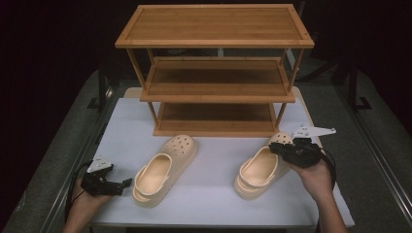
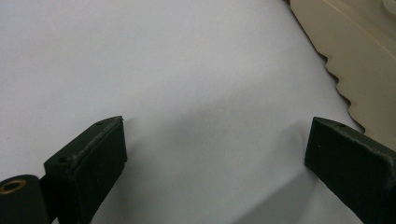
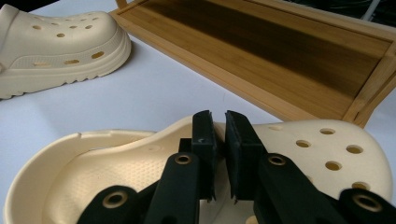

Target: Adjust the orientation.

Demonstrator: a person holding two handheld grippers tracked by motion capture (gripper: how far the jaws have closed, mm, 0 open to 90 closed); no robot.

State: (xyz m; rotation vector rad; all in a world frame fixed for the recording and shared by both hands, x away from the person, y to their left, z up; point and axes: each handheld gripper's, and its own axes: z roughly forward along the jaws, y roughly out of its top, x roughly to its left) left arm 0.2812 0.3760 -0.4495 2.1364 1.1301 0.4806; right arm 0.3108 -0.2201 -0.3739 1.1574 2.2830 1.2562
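The right hand-held gripper (image 3: 217, 123) pinches the upper's thin edge on the right cream foam clog (image 1: 260, 170), which rests on the white worktop (image 1: 204, 194) before the three-tier bamboo shoe rack (image 1: 216, 73). Such a narrow hold may slip during lifting. The left hand-held gripper (image 2: 215, 154) waits spread.

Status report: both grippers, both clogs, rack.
Right gripper shut on right clog upper edge. Left gripper open beside left clog. Rack shelves bare.
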